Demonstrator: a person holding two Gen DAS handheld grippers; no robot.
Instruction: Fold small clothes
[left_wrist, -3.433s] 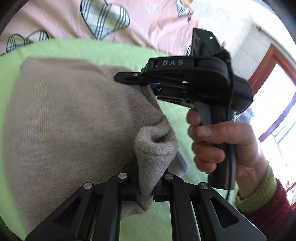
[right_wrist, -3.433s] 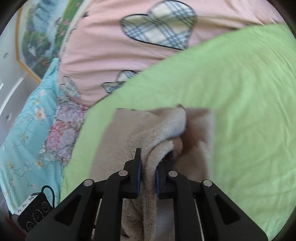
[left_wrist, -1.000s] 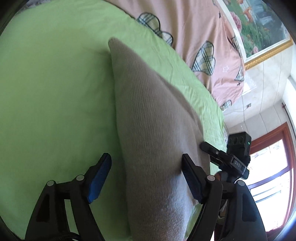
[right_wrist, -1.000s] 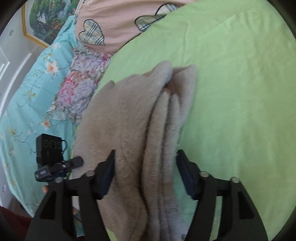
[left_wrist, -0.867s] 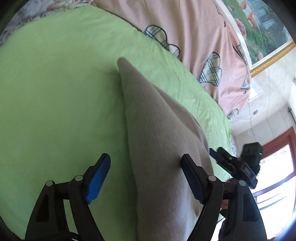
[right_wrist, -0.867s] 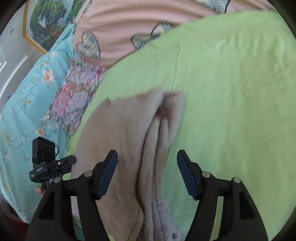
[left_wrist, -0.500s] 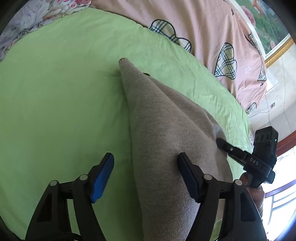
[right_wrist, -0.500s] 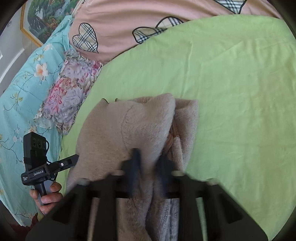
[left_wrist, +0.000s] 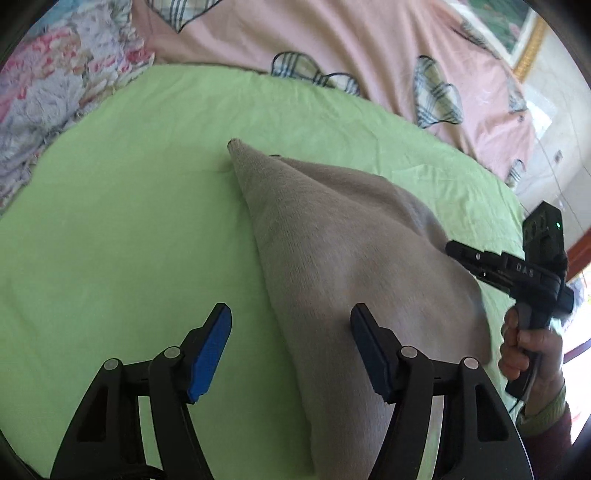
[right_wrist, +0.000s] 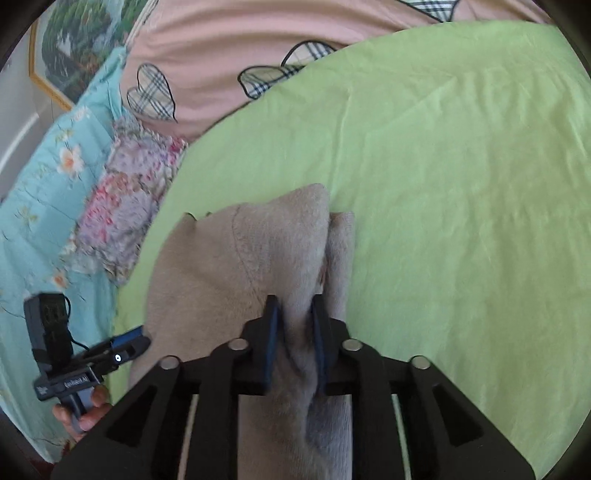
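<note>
A folded beige knit garment lies on the green sheet. My left gripper is open, its blue pads either side of the garment's near left edge, holding nothing. In the right wrist view my right gripper is shut on a raised fold of the beige garment near its right side. The right gripper also shows at the right of the left wrist view, and the left gripper at the lower left of the right wrist view.
A pink duvet with plaid hearts lies beyond the green sheet. A floral pillow and a turquoise floral cover lie to the left. A framed picture hangs on the wall.
My right gripper, open around the garment's folded edge a second ago, has closed on a fold of it. My left gripper stays open and has drawn back slightly.
</note>
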